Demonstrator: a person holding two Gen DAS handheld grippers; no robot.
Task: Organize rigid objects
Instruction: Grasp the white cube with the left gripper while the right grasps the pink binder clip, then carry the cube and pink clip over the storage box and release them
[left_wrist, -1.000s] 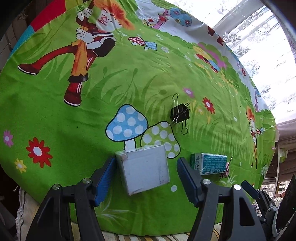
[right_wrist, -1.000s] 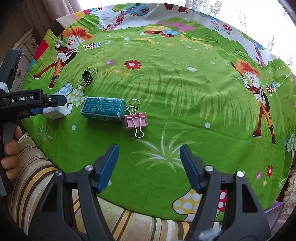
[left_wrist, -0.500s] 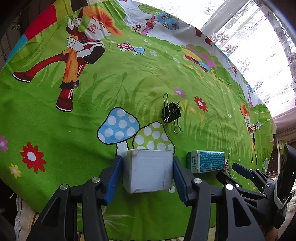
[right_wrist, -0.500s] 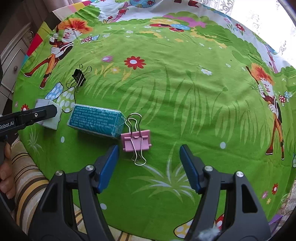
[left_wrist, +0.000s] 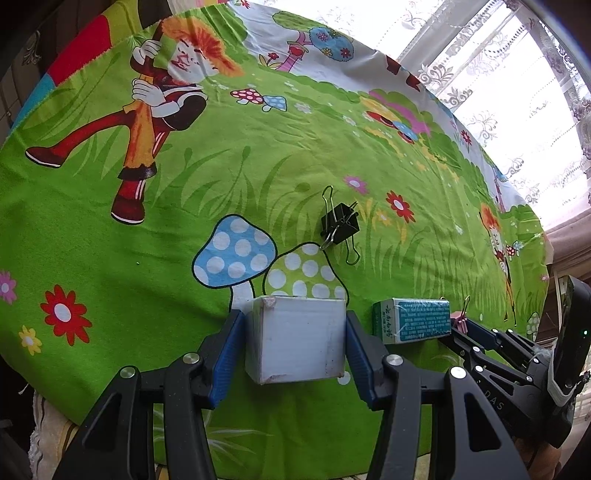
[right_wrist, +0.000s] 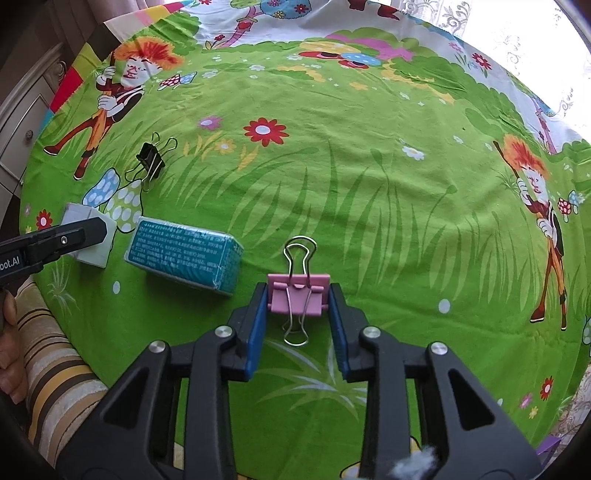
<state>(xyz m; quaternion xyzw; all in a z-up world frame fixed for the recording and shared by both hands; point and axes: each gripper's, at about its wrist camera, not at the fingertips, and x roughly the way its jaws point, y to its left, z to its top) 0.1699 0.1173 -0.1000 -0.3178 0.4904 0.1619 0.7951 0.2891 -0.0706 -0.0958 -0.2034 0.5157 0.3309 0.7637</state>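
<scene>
A white box (left_wrist: 295, 343) rests on the green cartoon tablecloth (left_wrist: 184, 184) near its front edge, and my left gripper (left_wrist: 293, 332) is shut on it, a blue pad pressed against each side. To its right lies a teal box (left_wrist: 412, 320). In the right wrist view a pink binder clip (right_wrist: 298, 295) lies just right of the teal box (right_wrist: 184, 254), and my right gripper (right_wrist: 297, 293) is shut on the clip's body. A black binder clip (right_wrist: 150, 160) lies farther back, apart from both grippers. One finger of the left gripper (right_wrist: 74, 236) crosses the white box (right_wrist: 94, 256).
The round table's front edge runs close under both grippers, with a striped cloth (right_wrist: 55, 369) hanging below it. A person's hand (right_wrist: 7, 306) shows at the far left. A cabinet (right_wrist: 22, 122) stands left of the table; lace curtains (left_wrist: 517, 92) hang behind it.
My left jaws closed onto the white box, squaring it between the pads. My right gripper moved forward and down over the pink binder clip, and its jaws closed on it.
</scene>
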